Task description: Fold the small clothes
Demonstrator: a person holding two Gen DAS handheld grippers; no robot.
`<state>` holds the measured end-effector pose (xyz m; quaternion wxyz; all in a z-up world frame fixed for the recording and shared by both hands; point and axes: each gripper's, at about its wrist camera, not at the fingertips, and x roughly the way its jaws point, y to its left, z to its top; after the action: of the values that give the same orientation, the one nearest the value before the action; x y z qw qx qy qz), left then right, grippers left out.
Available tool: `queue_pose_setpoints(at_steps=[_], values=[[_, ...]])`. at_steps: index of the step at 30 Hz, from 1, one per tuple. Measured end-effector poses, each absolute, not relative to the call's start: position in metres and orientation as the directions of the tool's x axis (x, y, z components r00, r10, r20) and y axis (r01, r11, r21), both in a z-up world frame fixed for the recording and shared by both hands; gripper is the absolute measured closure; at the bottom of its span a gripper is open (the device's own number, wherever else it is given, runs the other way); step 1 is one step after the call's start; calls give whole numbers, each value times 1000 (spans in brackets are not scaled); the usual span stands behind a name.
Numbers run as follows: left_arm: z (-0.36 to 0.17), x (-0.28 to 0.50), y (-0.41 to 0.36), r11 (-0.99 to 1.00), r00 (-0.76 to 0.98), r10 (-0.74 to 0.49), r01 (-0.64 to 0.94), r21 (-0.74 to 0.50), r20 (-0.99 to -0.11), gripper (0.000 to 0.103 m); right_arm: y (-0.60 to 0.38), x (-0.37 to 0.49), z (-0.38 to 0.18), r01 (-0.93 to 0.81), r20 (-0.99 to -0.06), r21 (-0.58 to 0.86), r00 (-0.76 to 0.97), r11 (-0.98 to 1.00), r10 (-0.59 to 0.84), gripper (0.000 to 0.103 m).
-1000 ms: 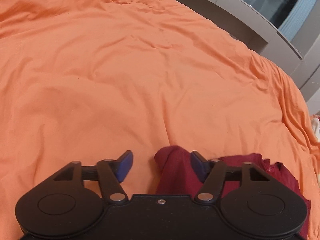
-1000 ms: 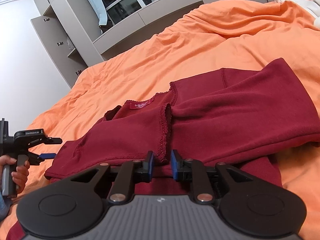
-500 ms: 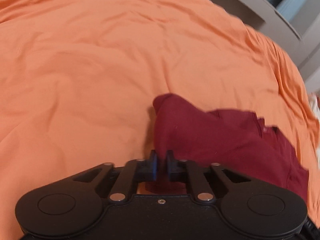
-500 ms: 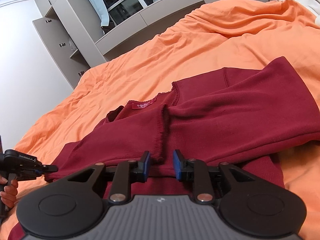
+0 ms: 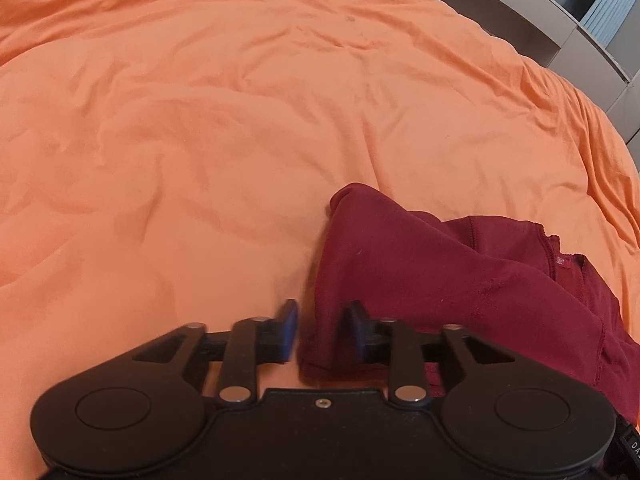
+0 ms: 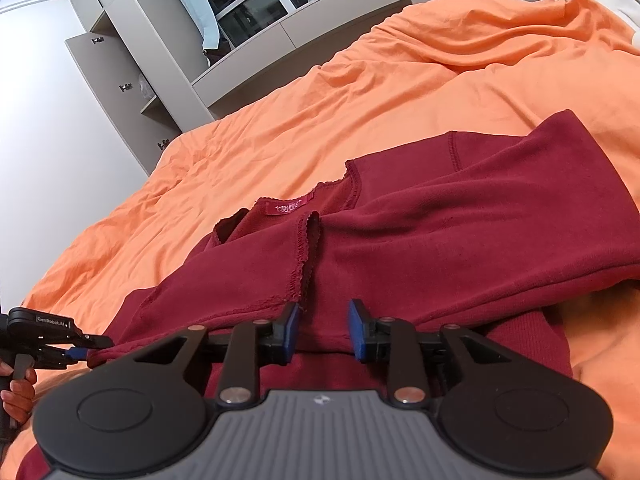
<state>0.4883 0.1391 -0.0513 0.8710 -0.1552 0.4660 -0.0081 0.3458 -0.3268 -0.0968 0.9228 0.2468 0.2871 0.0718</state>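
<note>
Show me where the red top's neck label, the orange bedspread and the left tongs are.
neck label [image 6: 287,208]: right wrist view, middle of the pink tag.
orange bedspread [image 5: 224,120]: left wrist view, bare wrinkled cloth.
left tongs [image 5: 322,330]: left wrist view, between the blue tips.

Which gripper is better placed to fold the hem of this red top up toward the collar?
Probably the right gripper: it faces the red top centrally, jaws opening over the fabric's near edge. The left gripper sits at the side fold.

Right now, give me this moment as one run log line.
step: folding | left gripper: opening, cloth between pads | right gripper: opening over sweater | surface: orange bedspread
</note>
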Motion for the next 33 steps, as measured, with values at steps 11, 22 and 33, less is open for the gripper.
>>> queue_pose_setpoints(at_steps=[11, 22, 33], values=[[-8, 431, 114, 990, 640, -67, -52, -131, -765, 6, -327, 293, -44, -71, -504, 362, 824, 929, 259, 7], [21, 335, 84, 998, 686, -57, 39, -41, -725, 1, -347, 177, -20, -3, -577, 156, 811, 988, 94, 0], [21, 247, 74, 996, 660, -84, 83, -38, -746, 1, -371, 83, -23, 96, -617, 156, 787, 983, 21, 0]])
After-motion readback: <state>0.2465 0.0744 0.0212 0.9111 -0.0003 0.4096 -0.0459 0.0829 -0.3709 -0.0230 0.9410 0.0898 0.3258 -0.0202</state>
